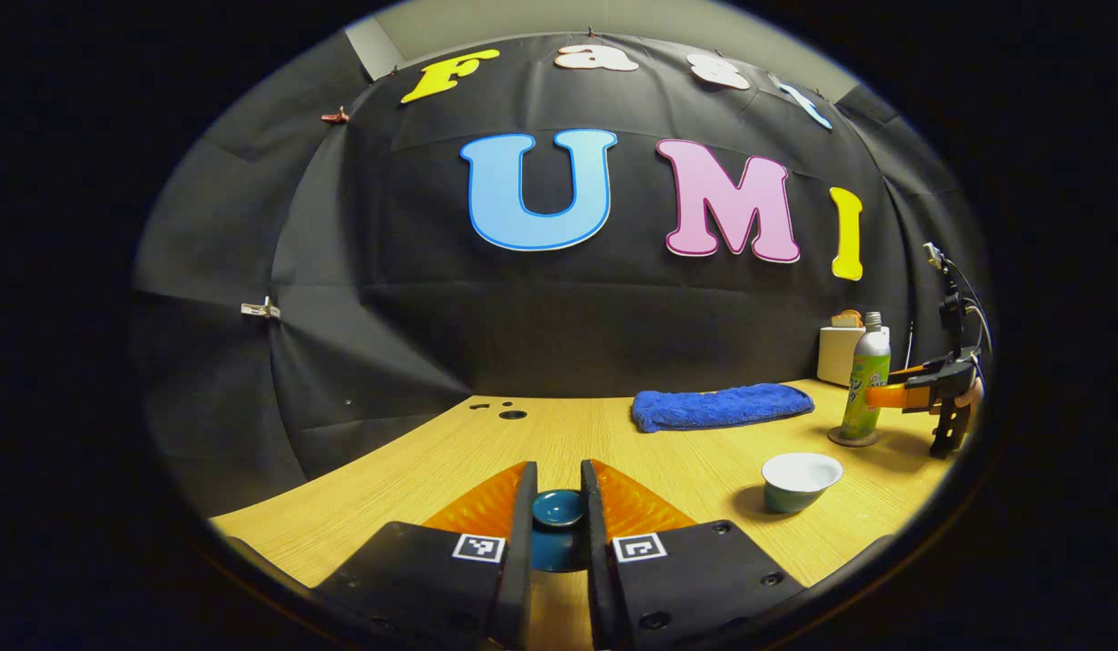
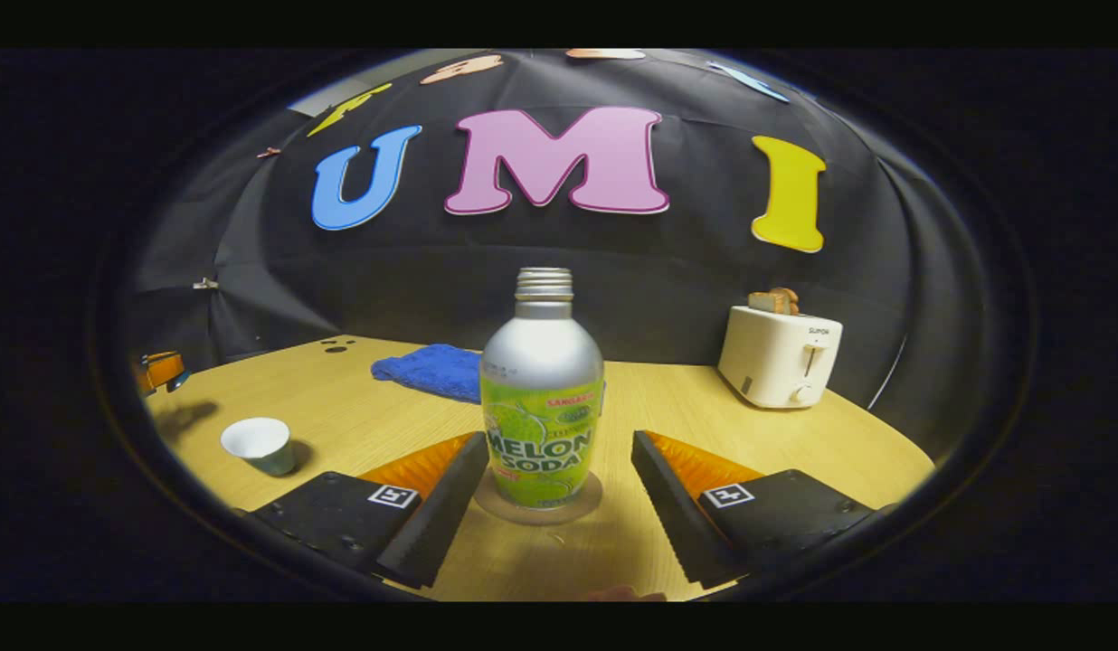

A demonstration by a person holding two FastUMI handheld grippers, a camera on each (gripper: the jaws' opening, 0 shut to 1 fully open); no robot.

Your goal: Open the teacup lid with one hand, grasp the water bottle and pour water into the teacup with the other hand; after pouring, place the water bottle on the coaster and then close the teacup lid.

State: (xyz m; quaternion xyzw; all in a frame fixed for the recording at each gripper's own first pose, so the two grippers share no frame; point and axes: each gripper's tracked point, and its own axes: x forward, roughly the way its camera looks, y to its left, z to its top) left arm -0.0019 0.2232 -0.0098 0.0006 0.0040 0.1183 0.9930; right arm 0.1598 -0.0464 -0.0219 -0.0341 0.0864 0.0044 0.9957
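Blue lid (image 1: 559, 508) sits pinched in the left gripper (image 1: 559, 515), cup (image 1: 800, 481) uncovered, bottle (image 2: 542, 398) on its coaster (image 2: 538, 503) between the wide right gripper (image 2: 559, 493) — recapping looks left.

left gripper (image 1: 557, 506): black body | 2 square tags | screws

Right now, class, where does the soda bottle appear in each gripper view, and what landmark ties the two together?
Left gripper view: the soda bottle stands far right on its coaster, beside the right gripper.
Right gripper view: the bottle is at centre, between the open fingers.
Shared landmark: the blue towel, behind the bottle.
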